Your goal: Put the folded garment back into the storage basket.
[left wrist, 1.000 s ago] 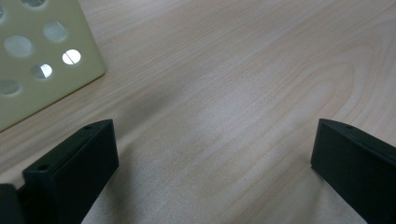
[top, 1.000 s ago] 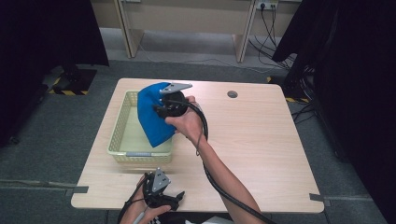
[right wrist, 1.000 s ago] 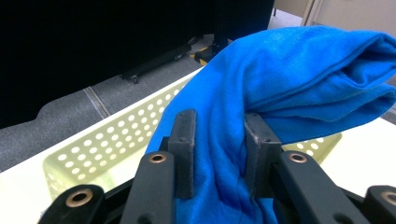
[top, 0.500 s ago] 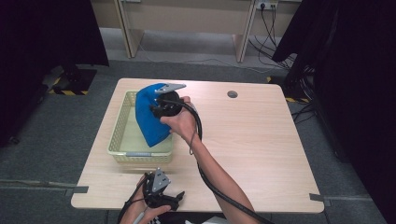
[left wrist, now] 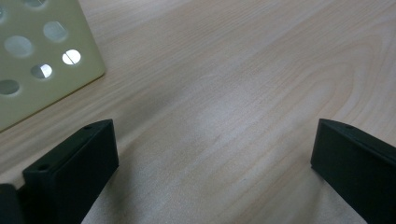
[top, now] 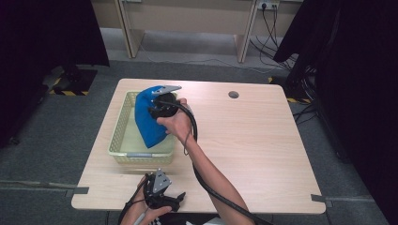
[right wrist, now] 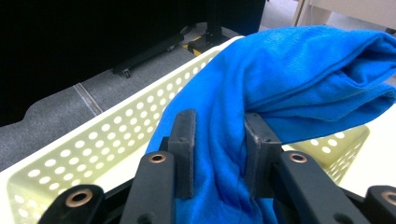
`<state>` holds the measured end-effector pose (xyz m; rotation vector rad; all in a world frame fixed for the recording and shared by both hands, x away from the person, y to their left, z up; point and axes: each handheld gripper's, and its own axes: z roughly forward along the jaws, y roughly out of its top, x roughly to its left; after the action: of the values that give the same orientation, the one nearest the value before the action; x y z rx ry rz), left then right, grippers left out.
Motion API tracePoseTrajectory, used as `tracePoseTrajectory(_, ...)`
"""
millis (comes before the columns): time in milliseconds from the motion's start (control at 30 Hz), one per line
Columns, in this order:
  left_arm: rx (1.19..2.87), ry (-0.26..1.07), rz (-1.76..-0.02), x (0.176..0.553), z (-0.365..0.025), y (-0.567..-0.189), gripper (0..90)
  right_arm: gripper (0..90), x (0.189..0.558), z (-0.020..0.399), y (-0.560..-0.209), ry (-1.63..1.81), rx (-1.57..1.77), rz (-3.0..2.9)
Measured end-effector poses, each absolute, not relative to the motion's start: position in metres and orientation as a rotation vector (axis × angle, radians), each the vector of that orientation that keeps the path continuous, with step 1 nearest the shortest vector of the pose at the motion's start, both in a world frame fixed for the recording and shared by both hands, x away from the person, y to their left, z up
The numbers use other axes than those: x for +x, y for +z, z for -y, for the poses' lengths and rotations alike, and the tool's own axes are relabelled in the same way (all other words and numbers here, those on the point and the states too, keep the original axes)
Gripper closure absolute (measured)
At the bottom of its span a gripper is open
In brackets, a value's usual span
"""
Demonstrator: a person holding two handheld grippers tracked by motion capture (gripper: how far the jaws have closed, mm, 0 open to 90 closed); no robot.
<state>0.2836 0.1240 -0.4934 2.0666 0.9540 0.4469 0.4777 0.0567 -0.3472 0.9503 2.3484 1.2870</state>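
Left gripper (top: 162,196) rested at the lower centre of the high view, jaws spread over bare table (top: 263,150) — idle. Farther up, right gripper (top: 162,108) pinched the blue cloth (top: 148,122), which hung, long axis vertical, directly over the basket (top: 123,125) — right forearm extended, wrist angled toward upper left.

You are looking at a scene with no readable writing: no words, labels, brand marks or numbers are showing on anything in the high view or in either gripper view. The closest thing to a sign is the yellow-and-black striped marking (top: 70,89) lying on the floor beyond the far left corner of the table, with a second striped strip (top: 293,99) lying on the floor off the far right corner. Both are carrying only diagonal stripes, without any lettering.
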Motion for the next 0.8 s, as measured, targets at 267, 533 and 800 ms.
tracePoseTrajectory(267,2.067,0.447,-0.954,0.284,-0.124,-0.493,0.0,68.4,0.482,-0.06,-0.354,1.278,0.98,-2.345)
tracePoseTrajectory(533,2.066,0.447,-0.953,0.284,-0.124,-0.493,0.0,68.4,0.484,-0.062,-0.363,1.265,0.994,-2.356)
tracePoseTrajectory(800,2.066,0.447,-0.952,0.284,-0.124,-0.494,0.0,68.4,0.484,-0.064,-0.364,1.261,0.997,-2.353)
